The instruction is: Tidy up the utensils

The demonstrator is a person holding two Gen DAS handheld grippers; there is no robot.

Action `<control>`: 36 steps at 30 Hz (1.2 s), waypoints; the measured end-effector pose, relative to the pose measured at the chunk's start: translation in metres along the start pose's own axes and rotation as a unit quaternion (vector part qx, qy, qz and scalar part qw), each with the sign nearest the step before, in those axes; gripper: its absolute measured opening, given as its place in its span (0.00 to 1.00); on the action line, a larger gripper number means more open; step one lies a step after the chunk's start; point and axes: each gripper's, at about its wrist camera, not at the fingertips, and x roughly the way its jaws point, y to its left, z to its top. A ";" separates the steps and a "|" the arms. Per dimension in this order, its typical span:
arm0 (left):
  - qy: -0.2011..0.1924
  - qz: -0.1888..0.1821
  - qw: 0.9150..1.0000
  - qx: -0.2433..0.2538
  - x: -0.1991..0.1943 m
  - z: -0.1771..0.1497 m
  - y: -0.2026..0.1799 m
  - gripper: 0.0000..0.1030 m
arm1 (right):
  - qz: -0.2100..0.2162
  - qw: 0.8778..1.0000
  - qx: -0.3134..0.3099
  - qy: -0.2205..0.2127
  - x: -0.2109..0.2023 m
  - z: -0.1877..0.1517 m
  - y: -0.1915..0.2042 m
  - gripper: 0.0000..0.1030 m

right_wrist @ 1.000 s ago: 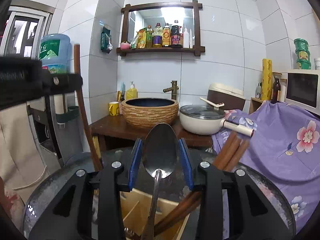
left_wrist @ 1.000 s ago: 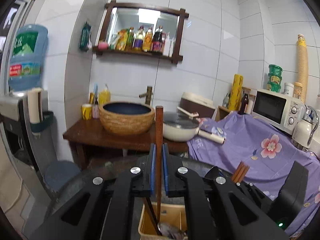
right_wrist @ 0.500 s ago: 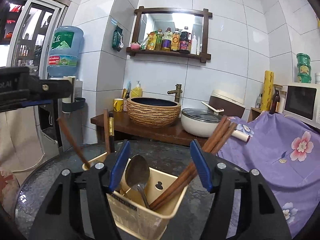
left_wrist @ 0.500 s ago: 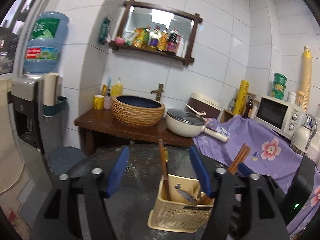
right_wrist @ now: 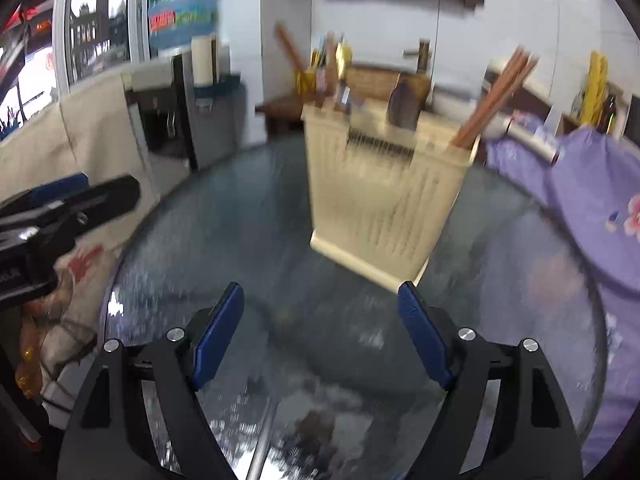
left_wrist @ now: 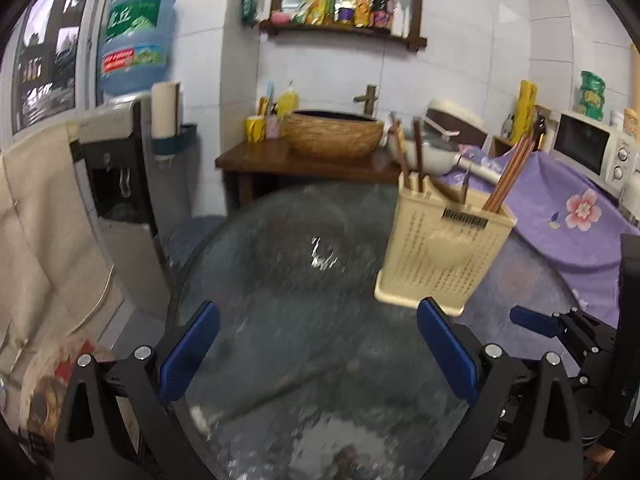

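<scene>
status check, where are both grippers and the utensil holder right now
Left gripper and right gripper open, jaws just opened, nothing between them. Utensil holder upright on glass table, chopsticks and spoon inside. Path clear.

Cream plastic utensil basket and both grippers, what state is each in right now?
Cream plastic utensil basket: upright on the glass table, holding brown wooden chopsticks and a metal spoon.
Left gripper: open, empty, jaws just widened.
Right gripper: open, empty, jaws just widened.

Bright indoor light, motion blur, fisheye edges.
</scene>
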 end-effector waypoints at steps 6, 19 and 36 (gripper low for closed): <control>0.035 0.029 0.999 -0.028 0.003 -0.028 0.029 0.94 | 0.023 0.994 0.032 0.101 0.037 -0.031 0.001 0.70; 0.032 0.019 0.999 -0.026 -0.010 -0.044 0.027 0.94 | -0.015 0.990 0.023 0.138 0.067 -0.039 0.032 0.52; 0.028 0.008 0.999 -0.013 -0.011 -0.045 0.013 0.94 | 0.013 0.994 0.036 0.099 0.049 -0.021 0.013 0.35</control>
